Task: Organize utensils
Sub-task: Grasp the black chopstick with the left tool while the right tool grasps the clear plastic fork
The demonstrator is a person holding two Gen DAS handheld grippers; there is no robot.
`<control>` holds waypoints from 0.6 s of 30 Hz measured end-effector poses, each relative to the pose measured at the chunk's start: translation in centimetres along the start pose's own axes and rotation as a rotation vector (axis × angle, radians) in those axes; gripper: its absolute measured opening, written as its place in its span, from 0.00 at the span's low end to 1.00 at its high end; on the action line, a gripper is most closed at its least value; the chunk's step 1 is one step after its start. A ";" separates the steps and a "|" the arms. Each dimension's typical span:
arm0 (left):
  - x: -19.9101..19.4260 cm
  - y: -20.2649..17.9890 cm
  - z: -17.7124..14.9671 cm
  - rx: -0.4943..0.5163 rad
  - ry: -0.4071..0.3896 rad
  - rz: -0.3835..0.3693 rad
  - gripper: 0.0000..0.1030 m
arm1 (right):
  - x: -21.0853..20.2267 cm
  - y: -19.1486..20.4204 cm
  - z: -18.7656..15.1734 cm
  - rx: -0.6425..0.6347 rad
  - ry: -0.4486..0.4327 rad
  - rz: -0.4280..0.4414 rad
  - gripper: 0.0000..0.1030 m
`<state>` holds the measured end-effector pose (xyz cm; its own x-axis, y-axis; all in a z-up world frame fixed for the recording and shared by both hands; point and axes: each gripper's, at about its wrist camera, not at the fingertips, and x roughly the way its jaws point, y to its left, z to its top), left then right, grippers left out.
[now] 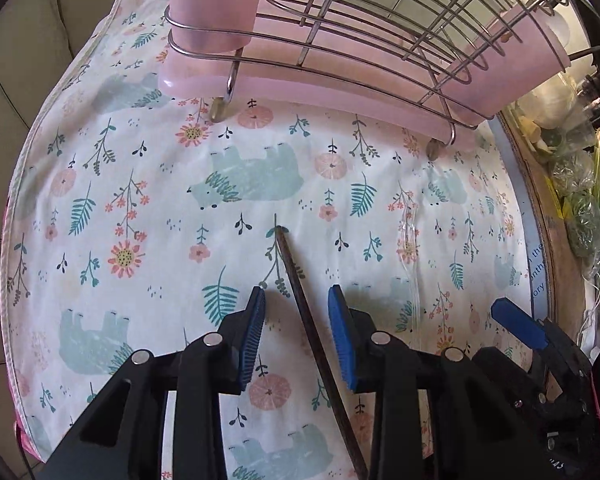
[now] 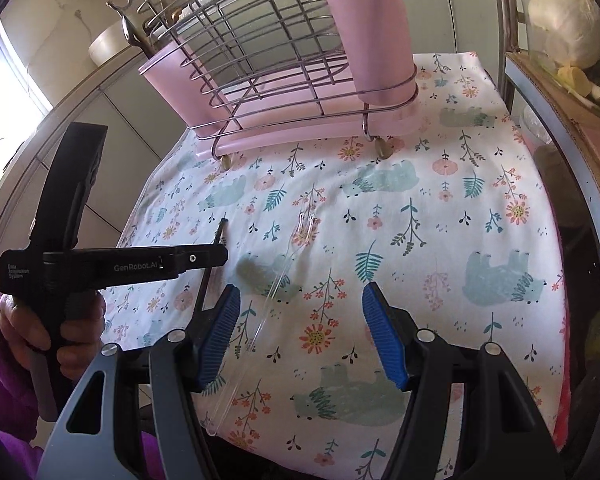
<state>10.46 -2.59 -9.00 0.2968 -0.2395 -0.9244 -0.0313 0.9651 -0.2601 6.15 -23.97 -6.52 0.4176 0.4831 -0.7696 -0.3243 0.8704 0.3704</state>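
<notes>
A floral, bear-printed cloth (image 1: 160, 184) covers the tabletop, and at its far edge stands a wire utensil rack (image 1: 384, 20) on a pink tray (image 1: 300, 92) with a pink cup (image 1: 216, 4) at its end. A dark chopstick (image 1: 312, 328) lies on the cloth between the wide-spread fingers of the left gripper (image 1: 296, 332), untouched. To its right, a clear plastic fork (image 2: 268, 292) lies between the wide-spread fingers of the right gripper (image 2: 300, 332).

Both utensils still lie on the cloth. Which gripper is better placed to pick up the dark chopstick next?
Left. The chopstick lies between the open left gripper's fingers. The right gripper is open over the clear plastic fork instead.
</notes>
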 end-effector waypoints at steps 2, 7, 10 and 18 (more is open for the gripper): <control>0.1 -0.1 0.2 0.015 -0.001 0.039 0.17 | 0.1 0.2 0.0 -0.010 0.002 -0.001 0.62; -0.2 0.1 0.1 0.041 -0.019 0.053 0.06 | 0.5 0.3 0.2 -0.016 0.019 -0.001 0.62; -0.9 0.5 0.0 0.054 -0.035 0.040 0.04 | 0.9 0.3 0.5 -0.008 0.039 0.016 0.62; -3.7 2.0 -0.8 0.073 -0.091 0.021 0.04 | 3.3 0.7 2.3 0.044 0.121 0.081 0.62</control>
<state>8.50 0.16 -6.35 0.3821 -0.2121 -0.8995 0.0305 0.9757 -0.2171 9.26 -21.53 -7.53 0.2854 0.5389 -0.7926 -0.3140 0.8339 0.4539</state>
